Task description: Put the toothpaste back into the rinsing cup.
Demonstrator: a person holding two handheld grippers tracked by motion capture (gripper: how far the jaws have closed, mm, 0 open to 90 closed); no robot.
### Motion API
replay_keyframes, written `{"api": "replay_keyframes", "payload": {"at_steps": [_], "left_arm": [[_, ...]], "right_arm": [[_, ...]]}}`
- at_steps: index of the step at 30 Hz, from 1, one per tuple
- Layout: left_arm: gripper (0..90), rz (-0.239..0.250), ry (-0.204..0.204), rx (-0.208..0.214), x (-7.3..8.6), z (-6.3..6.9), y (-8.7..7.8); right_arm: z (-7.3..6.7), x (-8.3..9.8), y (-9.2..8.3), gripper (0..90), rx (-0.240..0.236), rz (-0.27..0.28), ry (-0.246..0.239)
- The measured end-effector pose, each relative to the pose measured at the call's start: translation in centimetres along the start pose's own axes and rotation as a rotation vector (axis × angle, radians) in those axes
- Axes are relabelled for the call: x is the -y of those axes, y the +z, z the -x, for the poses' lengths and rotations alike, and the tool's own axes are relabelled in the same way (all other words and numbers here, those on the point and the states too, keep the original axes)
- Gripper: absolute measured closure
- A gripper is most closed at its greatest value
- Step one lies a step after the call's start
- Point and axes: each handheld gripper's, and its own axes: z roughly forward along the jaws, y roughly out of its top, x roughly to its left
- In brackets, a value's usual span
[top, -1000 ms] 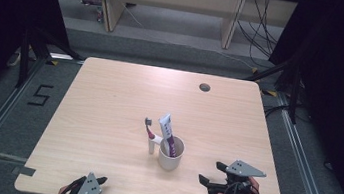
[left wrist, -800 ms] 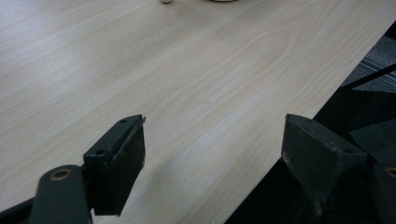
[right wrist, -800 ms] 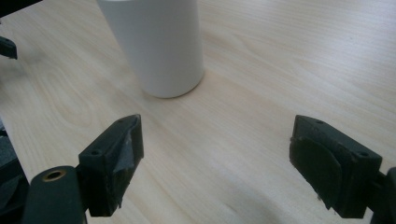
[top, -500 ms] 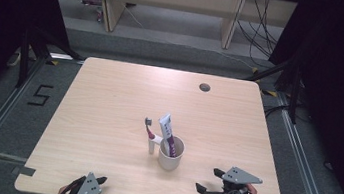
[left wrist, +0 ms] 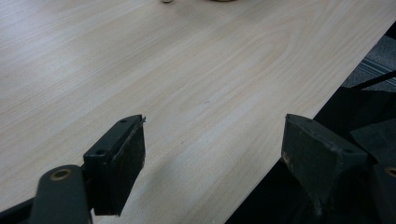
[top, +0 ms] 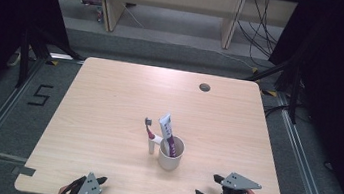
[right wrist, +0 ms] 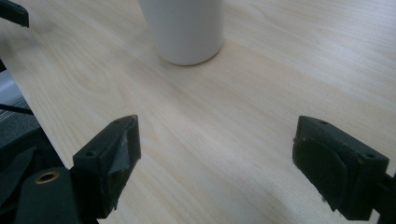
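A white cup (top: pixel 171 153) stands near the middle of the wooden table (top: pixel 109 99). A white and purple toothpaste tube (top: pixel 167 128) sticks up out of it. A toothbrush (top: pixel 149 134) leans at the cup's left side; I cannot tell whether it is inside. My right gripper (top: pixel 208 186) is open at the front right edge, held by a hand, and points toward the cup. In the right gripper view the cup's base (right wrist: pixel 184 28) lies ahead of the open gripper (right wrist: pixel 217 140). My left gripper (top: pixel 108 191) is open at the front edge, with bare table between its fingers (left wrist: pixel 116 158).
A round cable hole (top: pixel 204 87) sits in the table's far right part. The table's front edge (left wrist: pixel 261 158) runs between the left gripper's jaws. A "5" mark (top: pixel 41 95) is on the floor at left. Shelving and cables lie behind the table.
My right gripper has drawn back toward the front edge, away from the cup. The left gripper has hardly moved.
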Motion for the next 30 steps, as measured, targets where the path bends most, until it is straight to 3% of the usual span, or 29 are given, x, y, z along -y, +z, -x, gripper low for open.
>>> {"api": "replay_keyframes", "payload": {"at_steps": [1,3,4,8,10,13,14,15,17,18,20,22,25,28,29,30], "left_arm": [[21.6,-0.004,0.001,-0.001,0.0,0.0,0.0],[21.6,-0.003,0.0,0.0,0.0,0.0,0.0],[21.6,0.011,-0.018,-0.001,0.0,0.1,0.1],[21.6,0.008,-0.013,-0.003,0.0,0.1,0.0],[21.6,0.003,0.001,-0.001,0.0,0.0,0.0],[21.6,-0.004,0.002,-0.002,0.0,0.0,0.0],[21.6,-0.004,0.003,-0.002,0.0,0.0,0.0],[21.6,-0.004,0.004,0.0,0.0,0.0,0.0],[21.6,-0.005,0.004,0.0,0.0,0.0,0.0],[21.6,-0.003,0.002,-0.003,0.0,0.0,0.0],[21.6,-0.003,0.005,-0.005,0.0,0.0,0.0],[21.6,-0.004,0.004,-0.002,0.0,0.0,0.0],[21.6,-0.004,0.016,-0.001,0.0,0.0,0.0],[21.7,-0.007,0.019,-0.01,0.0,0.0,0.0],[21.7,-0.007,0.019,-0.01,0.0,0.0,0.0],[21.7,-0.008,0.021,-0.01,0.0,0.0,0.0]], "right_arm": [[-0.3,0.1,0.0,16.4,-0.01,-0.01,0.033],[-0.1,0.2,-0.1,16.4,0.0,-0.004,-0.002],[-0.1,0.2,-0.1,16.4,-0.003,-0.012,0.007],[-0.4,0.4,-0.4,16.4,0.009,-0.016,0.019],[-0.2,0.5,-0.4,16.4,0.011,-0.012,-0.011],[-0.4,0.7,-0.5,16.4,-0.007,-0.015,0.023],[-0.3,0.7,-0.6,16.4,0.009,-0.01,-0.003],[-0.4,0.7,-0.7,16.4,0.015,-0.012,0.017],[-0.2,0.7,-0.7,16.4,-0.022,-0.023,-0.001],[-0.4,0.8,-0.8,16.4,-0.007,-0.023,0.028],[-0.5,0.9,-0.8,16.4,0.015,-0.013,0.023],[-0.5,1.0,-0.9,16.4,0.003,-0.021,0.037],[-0.2,1.0,-0.9,16.4,0.019,-0.012,0.003],[-0.3,1.1,-0.9,16.4,0.002,-0.019,0.033],[-0.1,1.1,-1.0,16.4,0.015,-0.017,0.006],[-0.2,1.1,-1.0,16.4,0.006,-0.018,0.036]]}}
